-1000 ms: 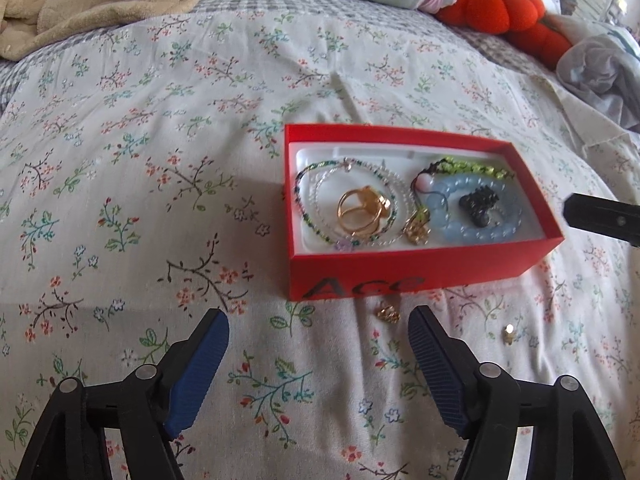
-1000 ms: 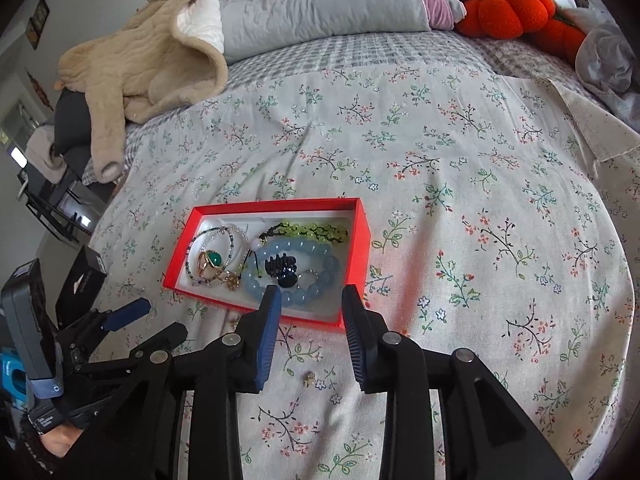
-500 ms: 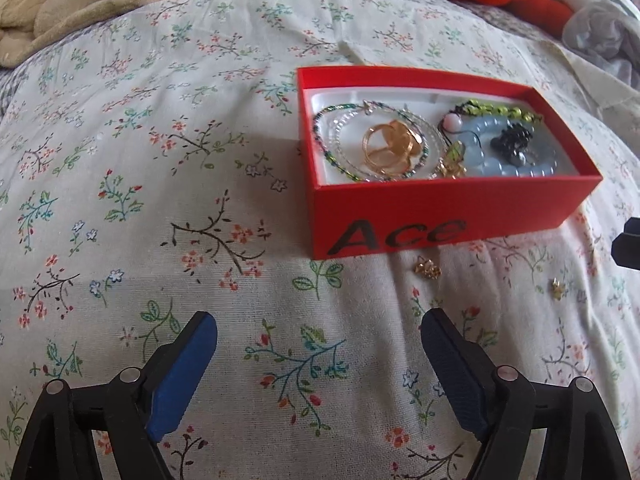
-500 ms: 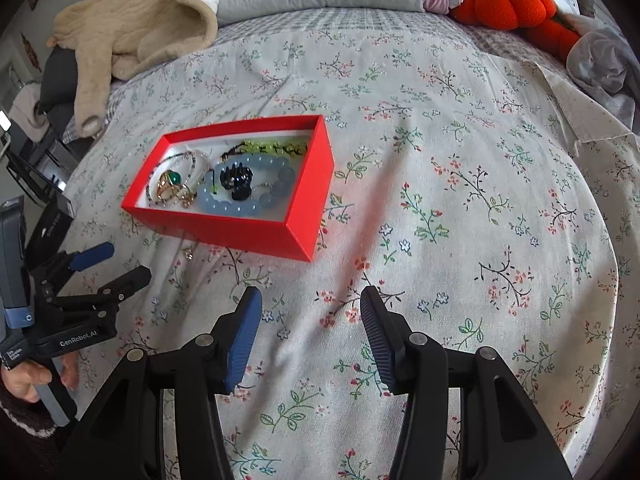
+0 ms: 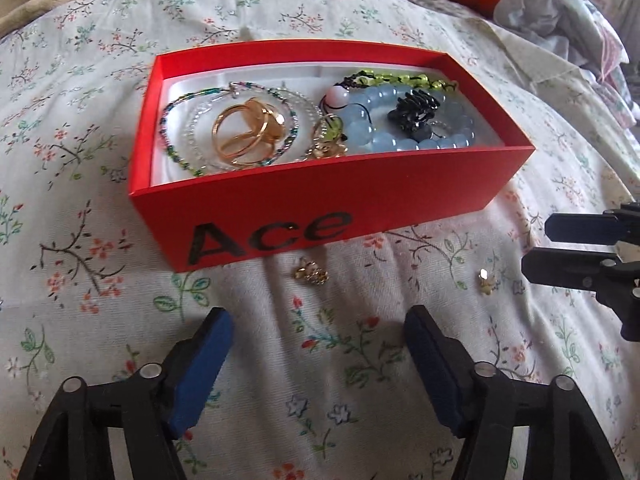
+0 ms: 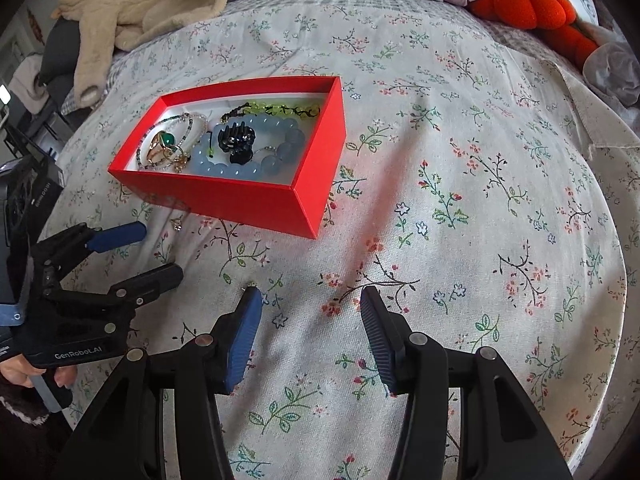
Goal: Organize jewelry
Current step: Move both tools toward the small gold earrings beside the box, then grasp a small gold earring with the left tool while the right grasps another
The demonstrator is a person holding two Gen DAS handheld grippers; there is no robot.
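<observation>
As both hands came down toward the bed, the left tool (image 5: pixel 316 356) had just narrowed its jaws somewhat, though it remained released with nothing between them, just short of the small gold earring (image 5: pixel 311 273) lying on the flowered cotton bedspread (image 5: pixel 100 280) beside the red cardboard box (image 5: pixel 320 204). The right tool (image 6: pixel 310 320) was also released and empty; a second gold earring (image 5: pixel 485 280) lay near it, perhaps a stud. So two pieces were left to gather. Beyond lay a beige blanket (image 6: pixel 136 4) and an orange plush pumpkin (image 6: pixel 532 4).
</observation>
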